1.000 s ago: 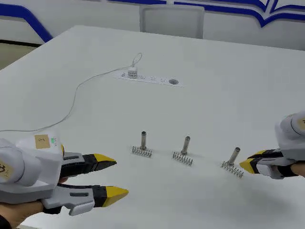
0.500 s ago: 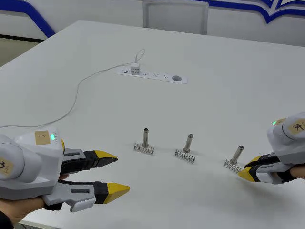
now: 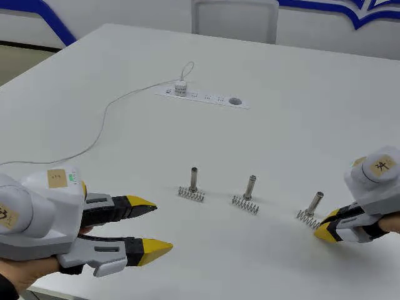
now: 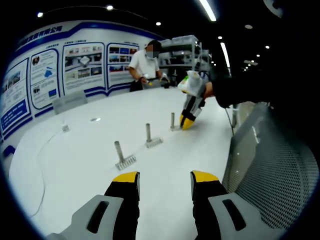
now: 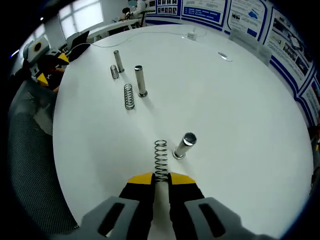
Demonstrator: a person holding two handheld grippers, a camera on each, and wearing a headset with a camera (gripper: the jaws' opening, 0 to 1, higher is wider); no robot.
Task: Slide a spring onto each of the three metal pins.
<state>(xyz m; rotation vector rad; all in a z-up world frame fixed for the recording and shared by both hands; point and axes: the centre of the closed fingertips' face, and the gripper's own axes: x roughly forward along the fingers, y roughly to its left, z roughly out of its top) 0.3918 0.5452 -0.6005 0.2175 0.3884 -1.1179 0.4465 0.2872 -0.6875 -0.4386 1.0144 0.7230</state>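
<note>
Now on the first spring, at the right-hand pin

Farthest left, the left hand-held gripper hovers low over the white desk with its yellow-tipped jaws spread and nothing between them, well apart from the row of parts. Next comes the left pin, standing upright with the left spring lying on its side just in front of its foot. The middle pin and the middle spring are laid out the same way. Then the right pin, with the right spring flat on the desk just beside it. No spring is on a pin yet.

At the far right, the right hand-held gripper has its tips down at the desk on the near end of that spring. In the right gripper view the jaws are drawn almost together with the spring's end coils between them; it looks like a pinch, though the tips hide the contact itself.

So, as I judge it, the step in hand is picking up the right spring. The next move calls for lifting it clear, turning it to stand in line with the pin, centring its open end over the pin's top and lowering it straight. The light coil may slip or bend if squeezed off-centre.
</note>
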